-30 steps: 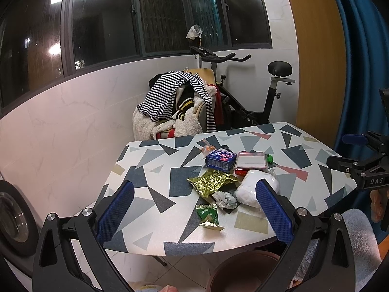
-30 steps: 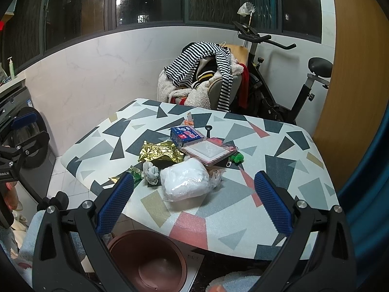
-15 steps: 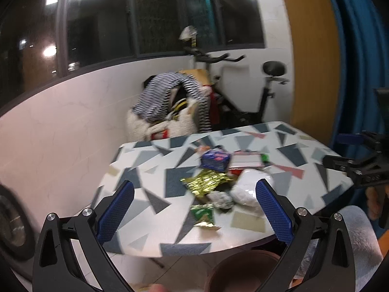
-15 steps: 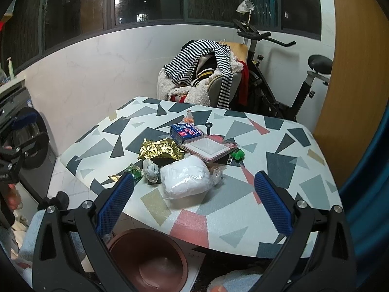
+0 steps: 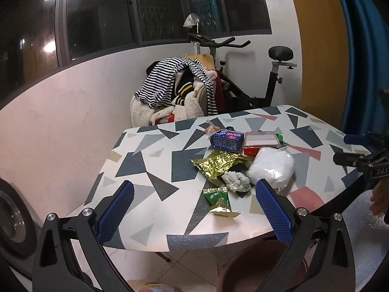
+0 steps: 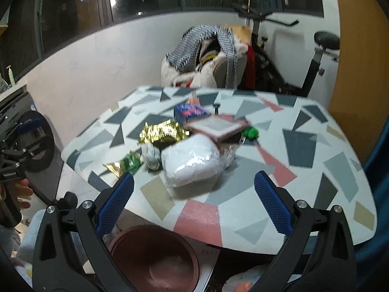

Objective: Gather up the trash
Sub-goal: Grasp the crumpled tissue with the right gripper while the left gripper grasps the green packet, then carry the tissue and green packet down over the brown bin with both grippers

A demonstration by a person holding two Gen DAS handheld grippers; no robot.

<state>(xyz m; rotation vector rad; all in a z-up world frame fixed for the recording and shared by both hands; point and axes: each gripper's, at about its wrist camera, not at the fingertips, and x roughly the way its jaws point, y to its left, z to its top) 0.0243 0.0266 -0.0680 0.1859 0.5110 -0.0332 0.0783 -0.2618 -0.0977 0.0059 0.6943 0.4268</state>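
Note:
Trash lies in a cluster on the patterned table (image 5: 155, 170) (image 6: 304, 150): a gold foil wrapper (image 5: 218, 161) (image 6: 161, 131), a crumpled grey tissue (image 5: 235, 181) (image 6: 151, 156), a green and gold wrapper (image 5: 217, 200) (image 6: 126, 164), and a white plastic bag (image 5: 271, 168) (image 6: 192, 164). Behind them sit a blue box (image 5: 227, 140) (image 6: 190, 112) and a pink-rimmed flat pack (image 5: 261, 139) (image 6: 216, 126). My left gripper (image 5: 194, 213) hovers open before the table's near edge, nothing between its fingers. My right gripper (image 6: 193, 205) is open too, in front of the white bag. A brown bin (image 6: 153, 260) (image 5: 257, 265) stands on the floor below.
A chair piled with clothes (image 5: 180, 92) and an exercise bike (image 5: 255, 73) stand behind the table. A washing machine (image 6: 31, 136) is at the left, a blue curtain (image 5: 362, 48) at the right. The other gripper and a hand (image 5: 379, 197) show at the right edge.
Both grippers have moved closer to the table; the trash looks larger in both views. The right view is blurred from motion. Both stay open and hold nothing.

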